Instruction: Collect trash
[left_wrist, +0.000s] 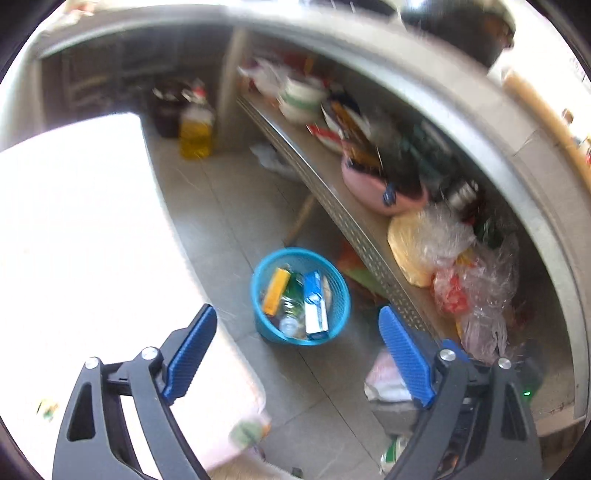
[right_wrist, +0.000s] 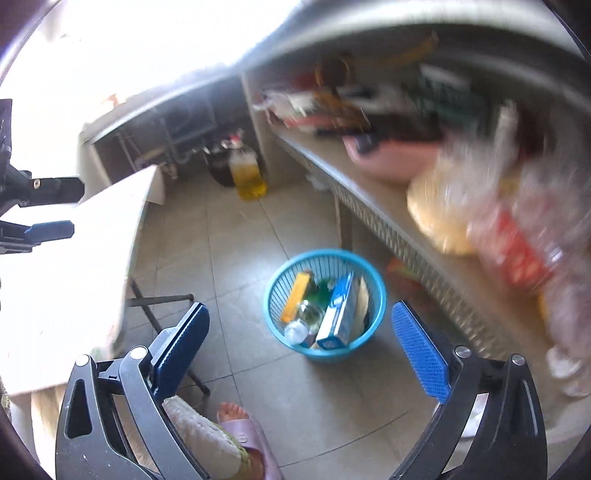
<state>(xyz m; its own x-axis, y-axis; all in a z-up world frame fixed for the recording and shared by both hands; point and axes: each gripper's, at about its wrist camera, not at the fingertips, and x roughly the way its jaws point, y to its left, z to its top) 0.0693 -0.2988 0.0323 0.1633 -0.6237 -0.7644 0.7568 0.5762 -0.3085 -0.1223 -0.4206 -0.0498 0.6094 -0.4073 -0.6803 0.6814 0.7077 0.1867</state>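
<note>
Grey floor tiles (right_wrist: 236, 236) filled the middle of both wrist views; pictures were motion-blurred, most of all on the right side. On the floor stood a blue mesh wastebasket (left_wrist: 334, 284), just beside the perforated front edge of a low metal shelf (left_wrist: 354, 229) running along the right. Inside the wastebasket lay an orange-yellow box (left_wrist: 276, 291), a blue-and-white carton (left_wrist: 314, 306), a clear bottle (right_wrist: 308, 315) and something green, too blurred to identify.

On the shelf: a pink basin (left_wrist: 373, 192), a yellowish bag (left_wrist: 406, 251) and clear plastic bags with red contents (left_wrist: 465, 291). At the far end of the floor stood a jug of yellow liquid (left_wrist: 195, 134). A white table (left_wrist: 74, 229), overexposed, occupied the left.

Left gripper (left_wrist: 295, 354): jaws stood wide, nothing between the blue pads, basket seen in the gap beyond. Right gripper (right_wrist: 301, 354): jaws likewise wide and empty, above the basket. The left gripper also showed edge-on at the left border of the right wrist view. A foot in a pink slipper (right_wrist: 247, 432) stood on the tiles near the bottom.
</note>
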